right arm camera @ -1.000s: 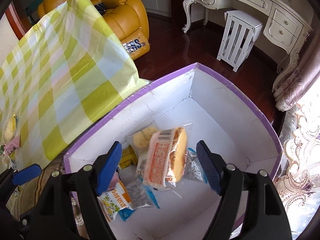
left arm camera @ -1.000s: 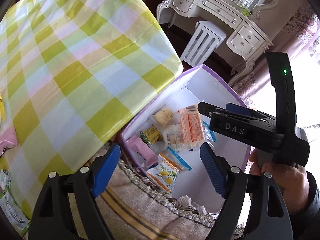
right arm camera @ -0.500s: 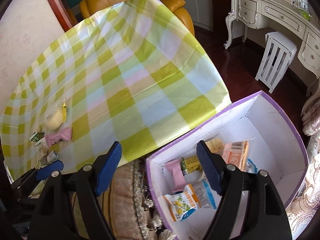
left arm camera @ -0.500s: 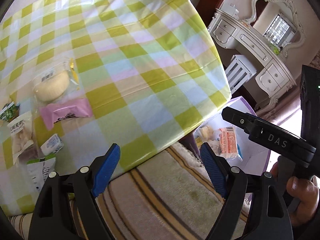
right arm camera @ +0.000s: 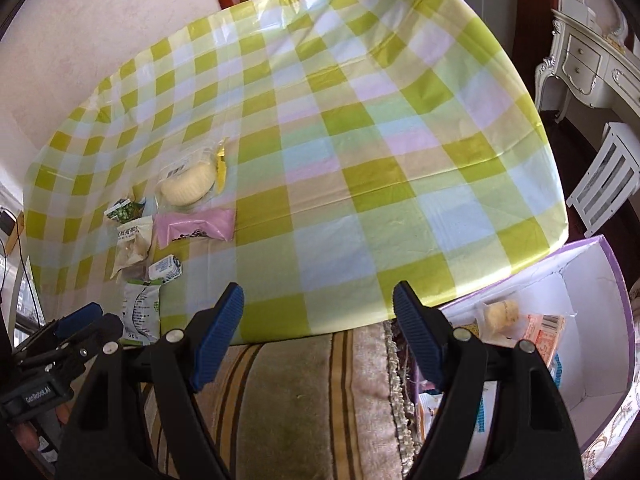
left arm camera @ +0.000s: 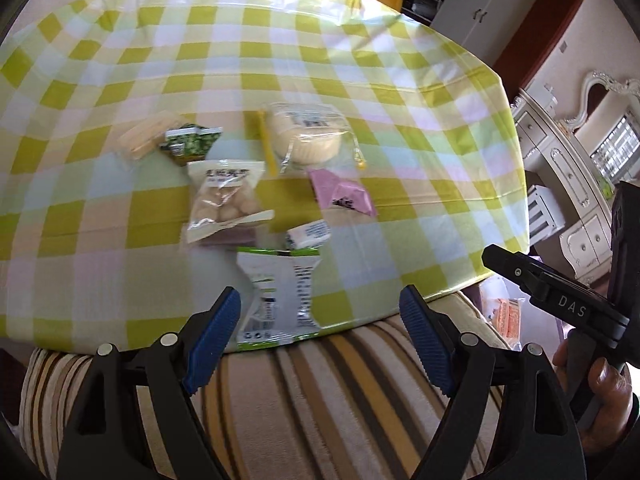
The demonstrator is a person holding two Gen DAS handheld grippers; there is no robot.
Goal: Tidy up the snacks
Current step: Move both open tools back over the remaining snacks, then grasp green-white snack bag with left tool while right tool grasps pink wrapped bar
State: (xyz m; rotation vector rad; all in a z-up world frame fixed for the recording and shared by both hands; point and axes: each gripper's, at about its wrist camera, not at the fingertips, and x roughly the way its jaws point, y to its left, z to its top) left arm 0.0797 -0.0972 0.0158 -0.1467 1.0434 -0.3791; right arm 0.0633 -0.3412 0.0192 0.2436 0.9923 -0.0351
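While both sets of blue pads stand spread and empty, left gripper [left arm camera: 320, 336] nearest the green-and-white snack packet [left arm camera: 280, 300] at the table's near edge, long axis pointing away, right gripper [right arm camera: 316, 336] farther right beside the purple-rimmed box [right arm camera: 600, 320].

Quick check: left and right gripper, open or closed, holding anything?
Left gripper: open, empty, above the near table edge by the green-and-white packet.
Right gripper: open, empty, nothing between the pads.
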